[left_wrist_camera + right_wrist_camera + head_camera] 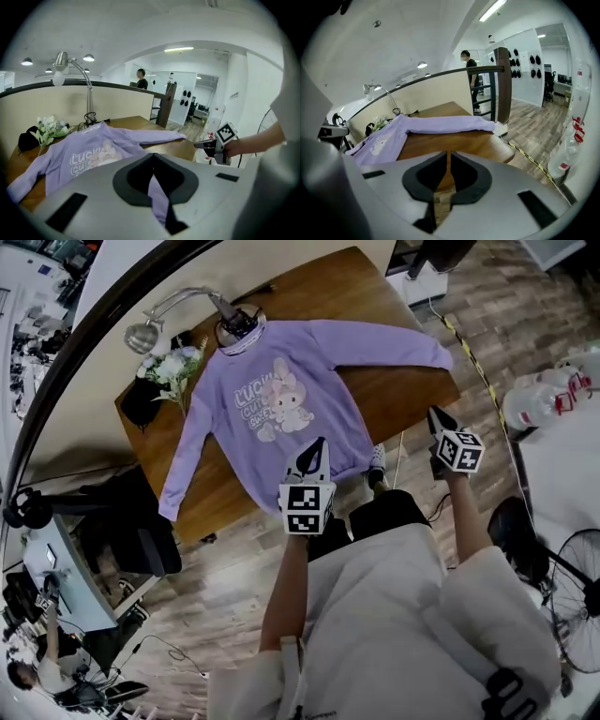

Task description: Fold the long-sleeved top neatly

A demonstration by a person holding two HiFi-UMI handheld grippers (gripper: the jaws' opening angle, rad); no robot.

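Lying flat, print up, on the brown wooden table [398, 390], the lilac long-sleeved top [281, 399] has both sleeves spread for folding. The left gripper [316, 448] hovers at its hem, jaws pressed together with nothing clearly pinched. The right gripper [437, 416], nearly closed and empty, waits beside the table.

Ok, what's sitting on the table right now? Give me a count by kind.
Purple long-sleeved top: 1
Desk lamp: 1
Bunch of white flowers: 1
Black item beside the flowers, too dark to identify: 1
Total: 4
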